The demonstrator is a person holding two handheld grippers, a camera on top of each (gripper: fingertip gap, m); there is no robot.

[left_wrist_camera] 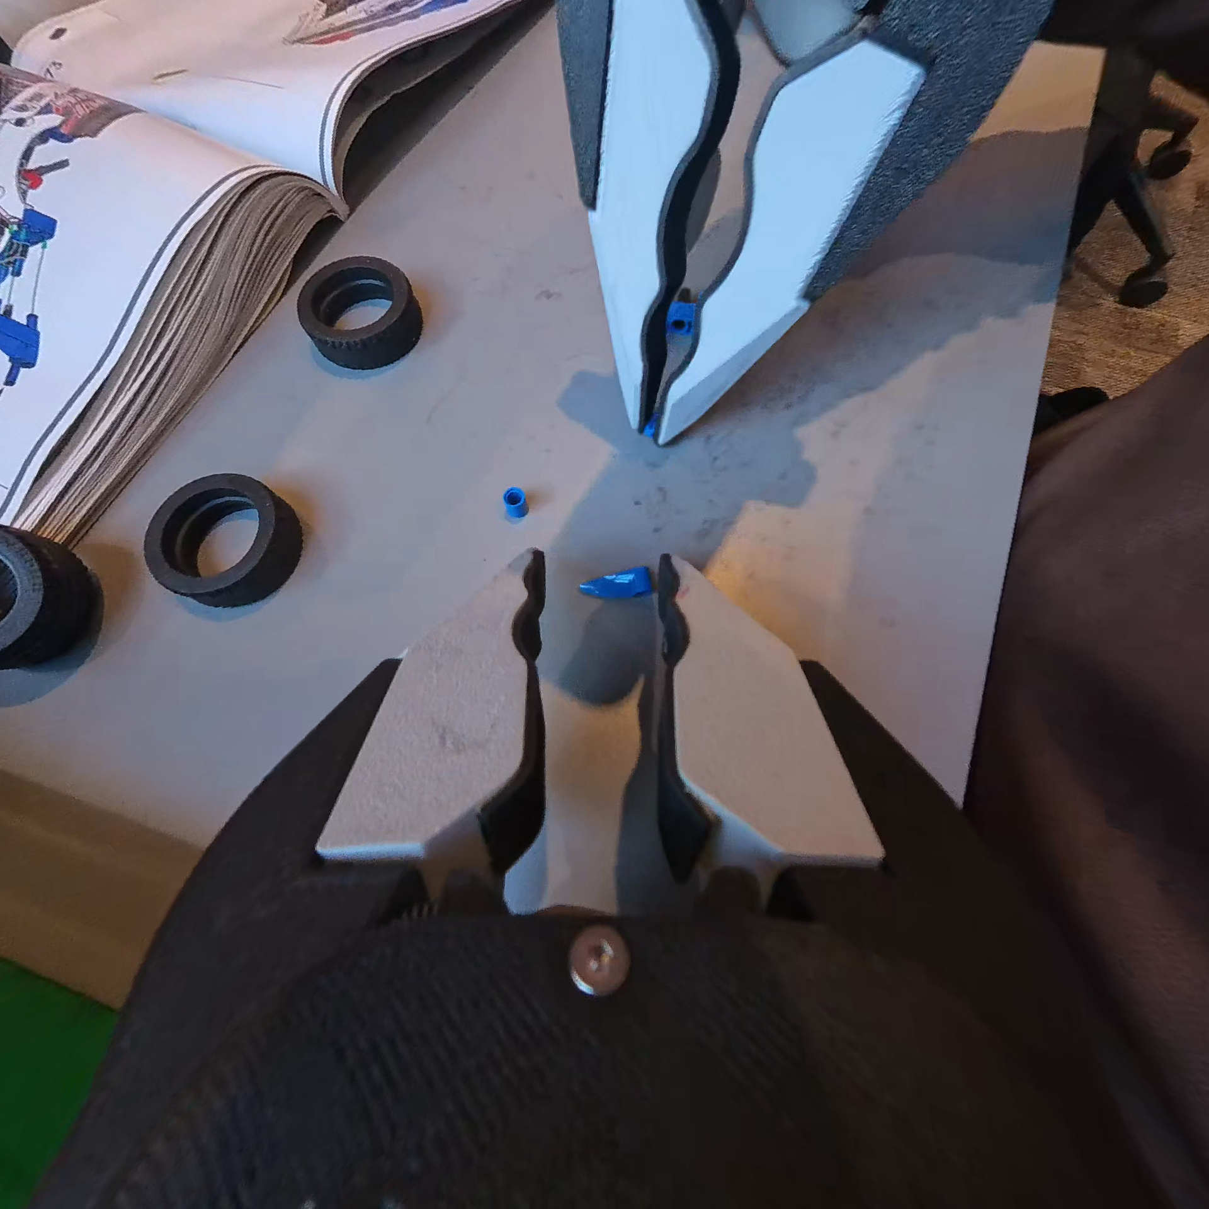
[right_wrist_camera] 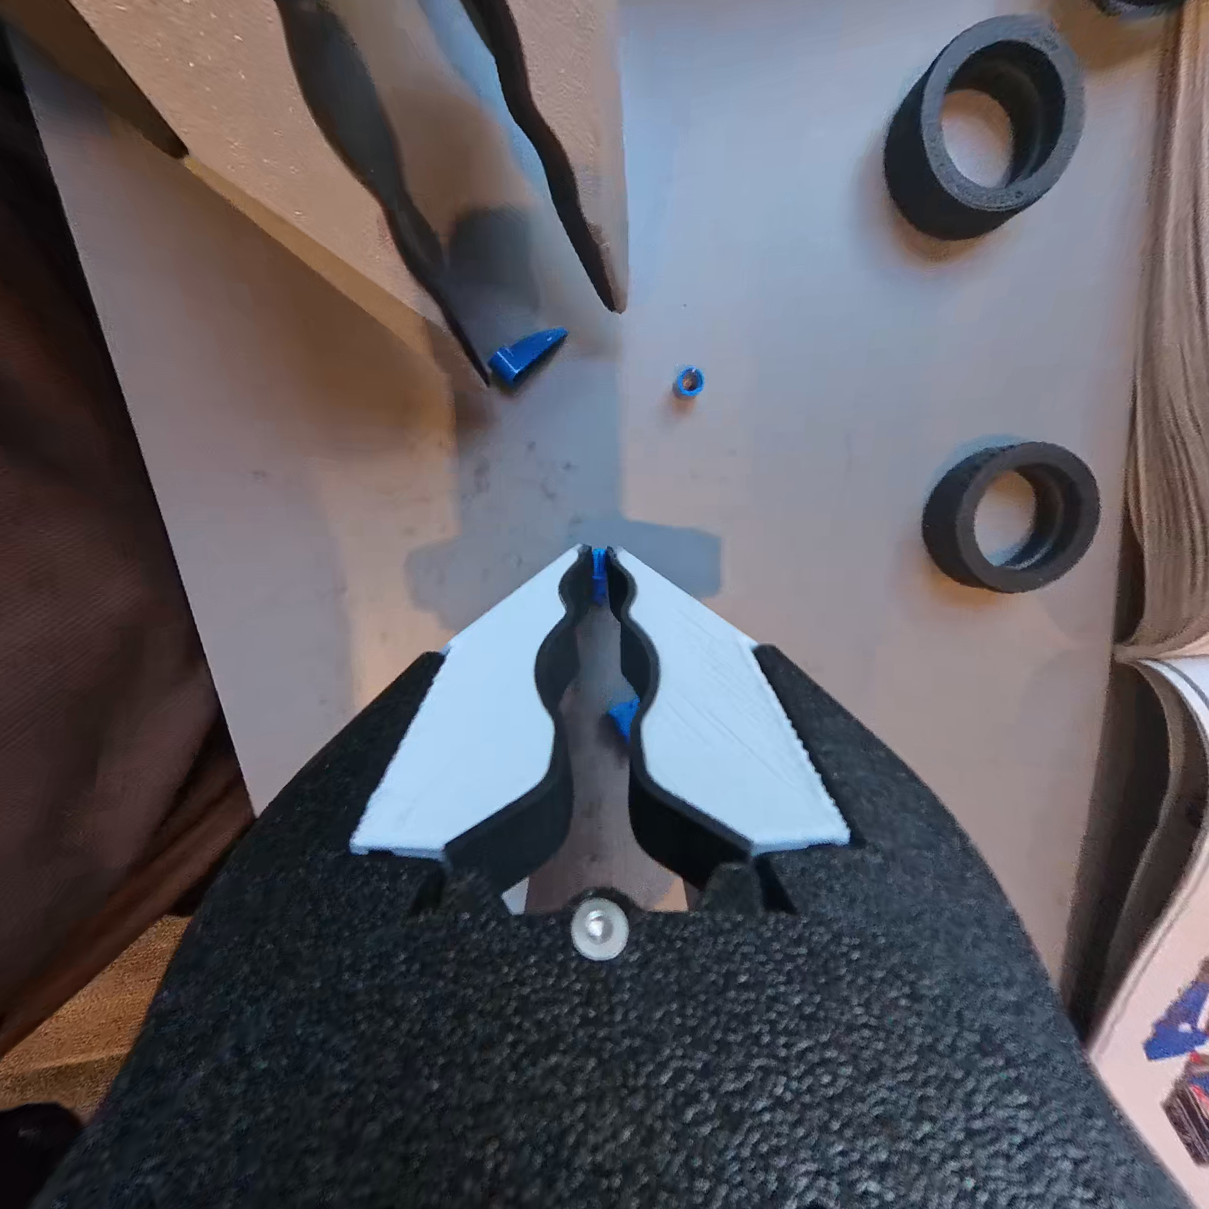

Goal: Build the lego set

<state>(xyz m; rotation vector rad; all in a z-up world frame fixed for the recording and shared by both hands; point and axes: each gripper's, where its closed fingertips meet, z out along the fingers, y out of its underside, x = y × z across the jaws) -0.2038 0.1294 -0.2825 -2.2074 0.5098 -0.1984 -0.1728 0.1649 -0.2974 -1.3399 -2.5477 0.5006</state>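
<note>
Honestly this build looks like it's barely started: nothing assembled is in view, just loose parts on the counter (left_wrist_camera: 458, 366), so pretty much everything is left as far as I can judge. The right gripper (right_wrist_camera: 596, 553) has its fingers squeezed together on a small blue piece (right_wrist_camera: 598, 568) at the tips, hanging low over the counter; there's another bit of blue showing further back between the fingers, and I can't tell if that's the same part or a second one. The left gripper (left_wrist_camera: 600, 562) has its fingers apart, straddling a blue wedge (left_wrist_camera: 615, 581) that lies flat on the counter, touching or almost touching the inside of one finger, not gripped. My guess is the next move is closing on that wedge and mating it with the piece in the other gripper. A tiny blue ring (left_wrist_camera: 515, 504) sits loose just beside the left fingers, well clear of both tips. Off to the side are two black tires (left_wrist_camera: 360, 313) lying flat, apart from each other, with a third tire (left_wrist_camera: 39, 595) at the frame edge, and the open manual (left_wrist_camera: 163, 196) behind them. Nothing really blocks the wedge, but the two grippers are nose to nose in a tight spot, and the ring looks easy to knock away if either one swings wide.
</note>
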